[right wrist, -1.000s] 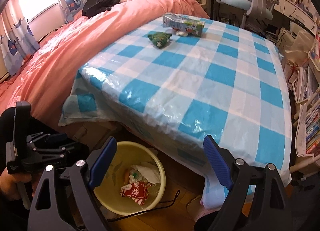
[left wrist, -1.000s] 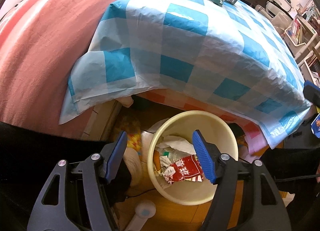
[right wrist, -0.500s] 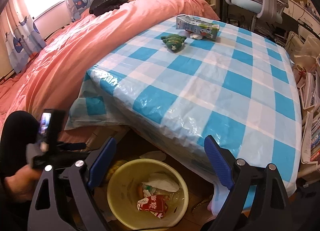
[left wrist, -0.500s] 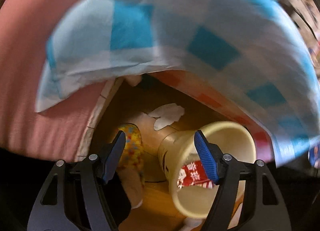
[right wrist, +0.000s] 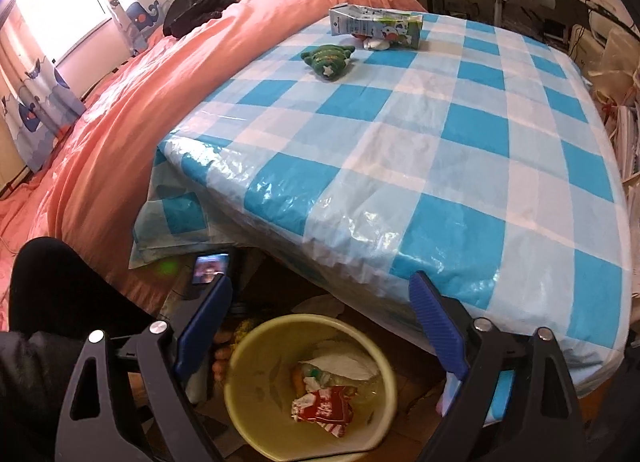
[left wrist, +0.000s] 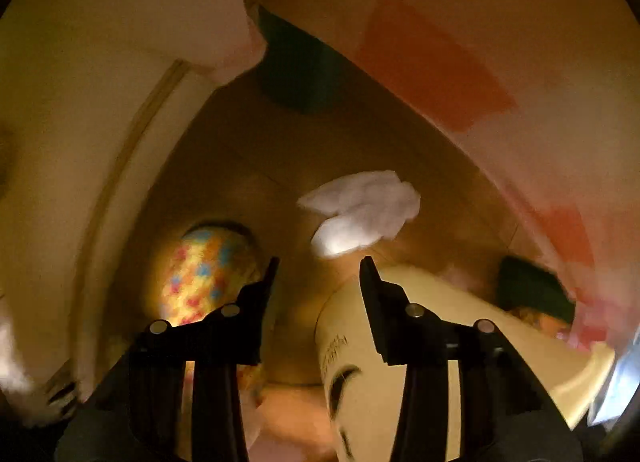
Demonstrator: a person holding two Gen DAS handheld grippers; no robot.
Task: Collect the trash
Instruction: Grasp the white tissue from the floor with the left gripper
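A crumpled white tissue (left wrist: 362,211) lies on the wooden floor under the table, just ahead of my left gripper (left wrist: 318,272), which is open and empty. The yellow bin (left wrist: 440,342) stands at its right; in the right wrist view the bin (right wrist: 244,362) holds a red wrapper (right wrist: 324,408) and white paper. An edge of the tissue (right wrist: 320,304) shows behind the bin. My right gripper (right wrist: 320,298) is open and empty above the bin. The left gripper's body (right wrist: 210,268) reaches under the tablecloth.
The blue checked tablecloth (right wrist: 420,133) covers the table, with a green plush toy (right wrist: 328,59) and a carton (right wrist: 376,25) at its far end. A pink duvet (right wrist: 160,73) lies at the left. A colourful slipper (left wrist: 200,270) lies left of the bin.
My left gripper has dropped under the table toward the white tissue, its view going dark. My right gripper has shifted slightly and stays open above the bin.
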